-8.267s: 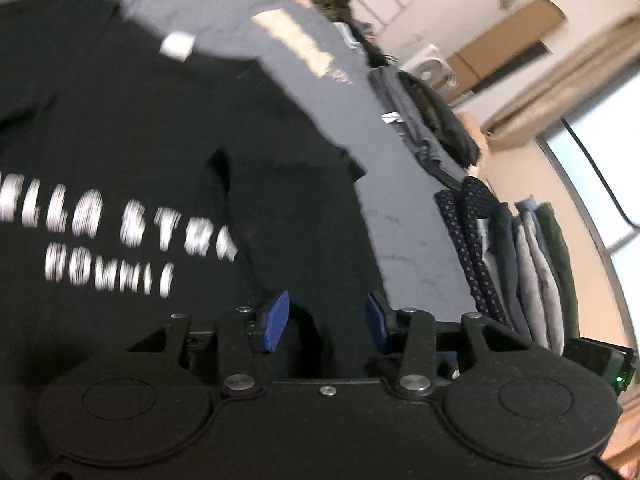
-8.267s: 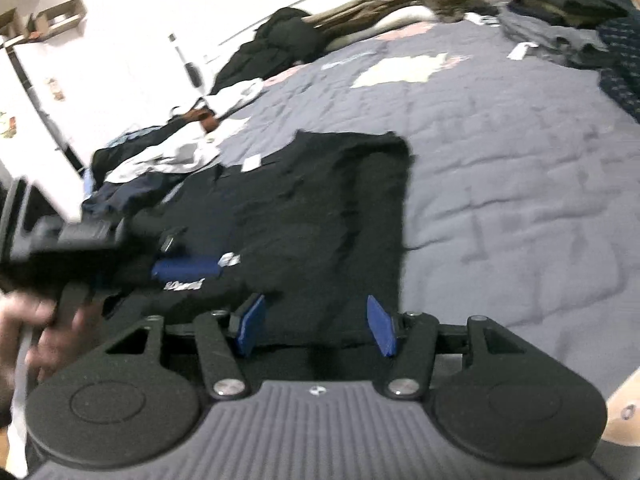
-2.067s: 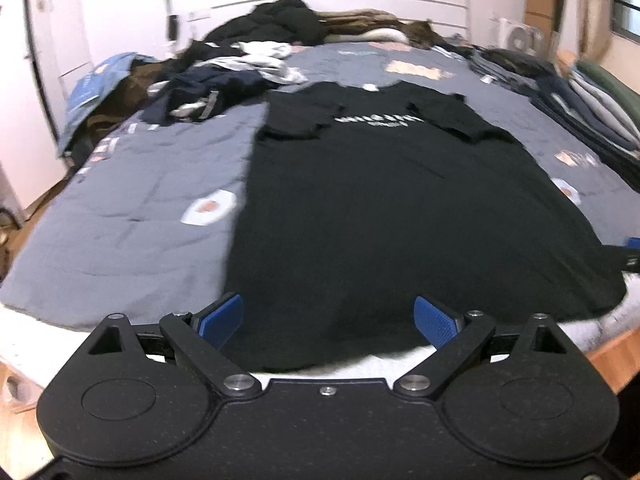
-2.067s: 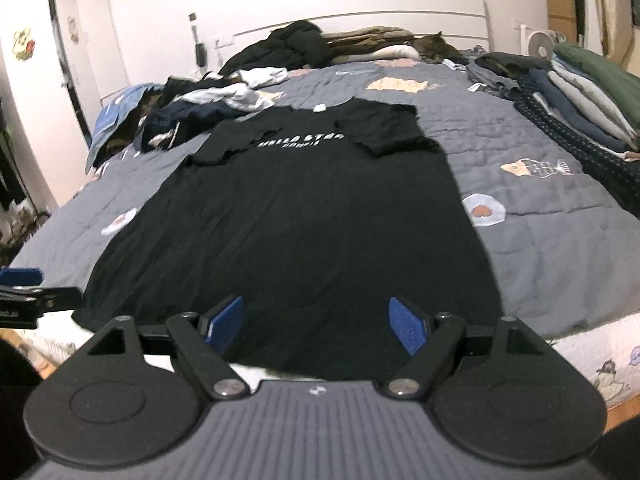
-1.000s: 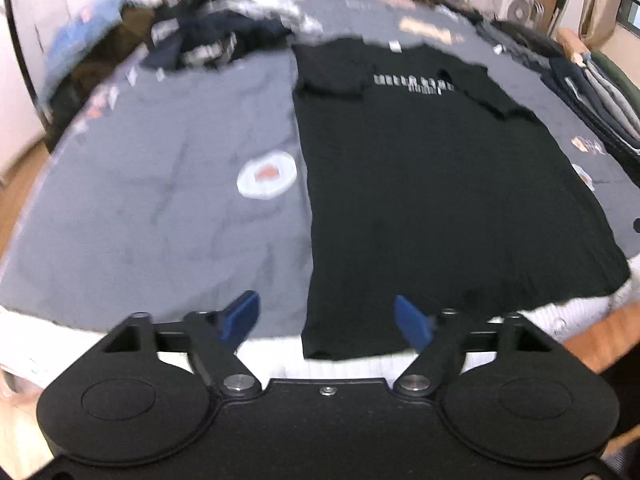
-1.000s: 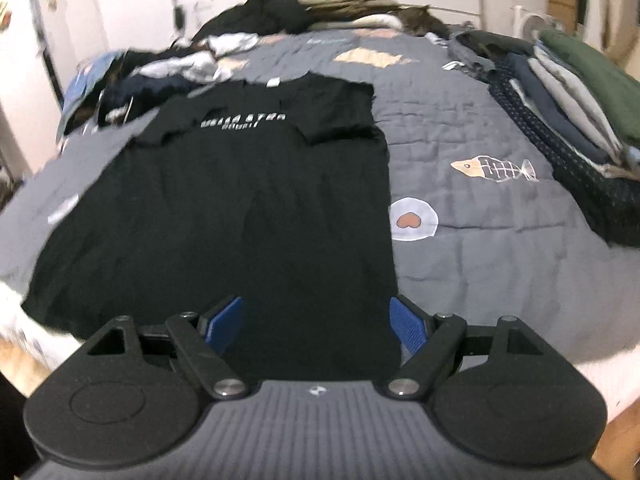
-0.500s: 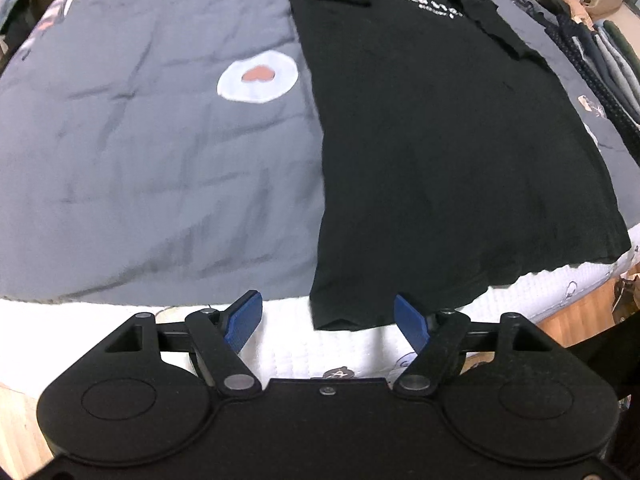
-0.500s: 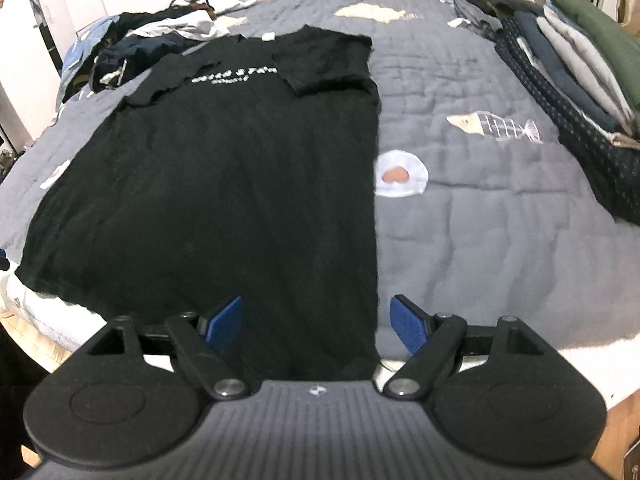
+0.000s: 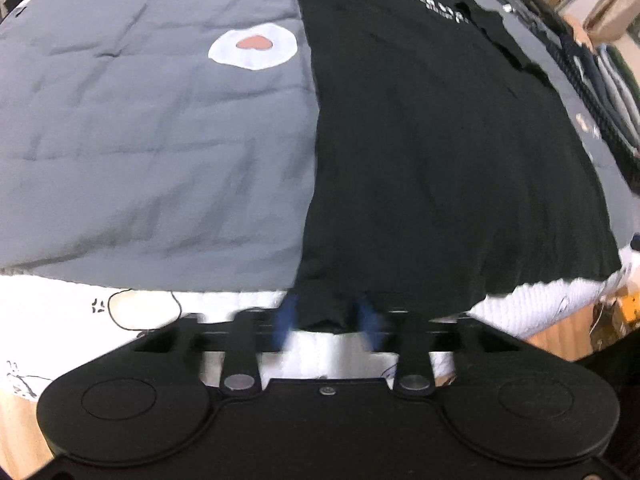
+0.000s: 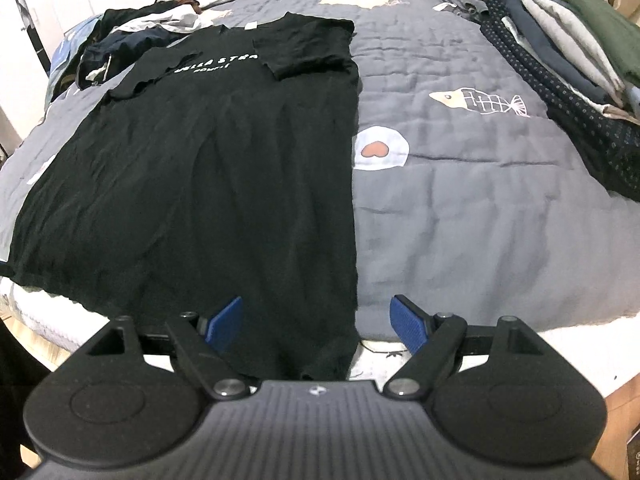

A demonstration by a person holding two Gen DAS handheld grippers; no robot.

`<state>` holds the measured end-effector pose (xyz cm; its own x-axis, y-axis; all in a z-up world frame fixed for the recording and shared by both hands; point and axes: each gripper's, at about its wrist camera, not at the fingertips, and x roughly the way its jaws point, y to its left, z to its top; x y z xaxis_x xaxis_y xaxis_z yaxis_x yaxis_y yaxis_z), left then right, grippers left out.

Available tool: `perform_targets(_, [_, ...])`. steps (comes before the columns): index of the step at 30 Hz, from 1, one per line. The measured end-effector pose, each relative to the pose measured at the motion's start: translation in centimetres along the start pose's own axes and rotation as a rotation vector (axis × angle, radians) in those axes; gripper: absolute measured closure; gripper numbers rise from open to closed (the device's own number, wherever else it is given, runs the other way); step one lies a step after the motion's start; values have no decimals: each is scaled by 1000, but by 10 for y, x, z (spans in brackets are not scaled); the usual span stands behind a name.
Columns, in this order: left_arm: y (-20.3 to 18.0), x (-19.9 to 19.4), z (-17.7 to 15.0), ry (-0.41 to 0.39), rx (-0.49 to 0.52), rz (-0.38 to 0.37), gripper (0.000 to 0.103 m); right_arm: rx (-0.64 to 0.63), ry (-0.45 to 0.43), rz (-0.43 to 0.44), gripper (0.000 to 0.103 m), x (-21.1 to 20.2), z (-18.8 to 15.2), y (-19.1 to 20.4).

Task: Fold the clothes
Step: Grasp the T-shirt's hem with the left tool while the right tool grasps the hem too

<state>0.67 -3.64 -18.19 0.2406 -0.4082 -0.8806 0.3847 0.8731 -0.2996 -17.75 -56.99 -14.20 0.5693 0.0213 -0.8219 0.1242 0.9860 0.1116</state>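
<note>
A black T-shirt (image 10: 224,168) lies spread flat on my bed, on the grey quilt (image 10: 480,208), with its white lettering at the far end and both sleeves folded in over the chest. The hem hangs at the near edge of the bed, over the white mattress (image 9: 80,320). My left gripper (image 9: 326,322) is at the shirt's near left corner; its jaws have just been closing, and the blurred blue pads (image 9: 286,320) now sit tight on either side of a bunched bit of hem, so I read it as pinching the cloth. My right gripper (image 10: 318,324) hangs over the shirt's near right corner with its jaws wide apart; the shirt's right edge runs between the pads, which do not touch it. A stack of folded clothes (image 10: 568,48) lies along the right side of the bed, well apart from the shirt, and a heap of unfolded clothes (image 10: 132,40) sits at the far left, just beside its left shoulder.
</note>
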Motion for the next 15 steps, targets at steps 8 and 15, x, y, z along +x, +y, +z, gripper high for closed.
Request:
perform_targets(8, [-6,-16,-3,-46,16,-26,89,10,-8,-6,23,-8,3,-22])
perform_targets(15, [-9,-9,-3,-28,14,10,89,-26,129,121,23,8,-1,-33])
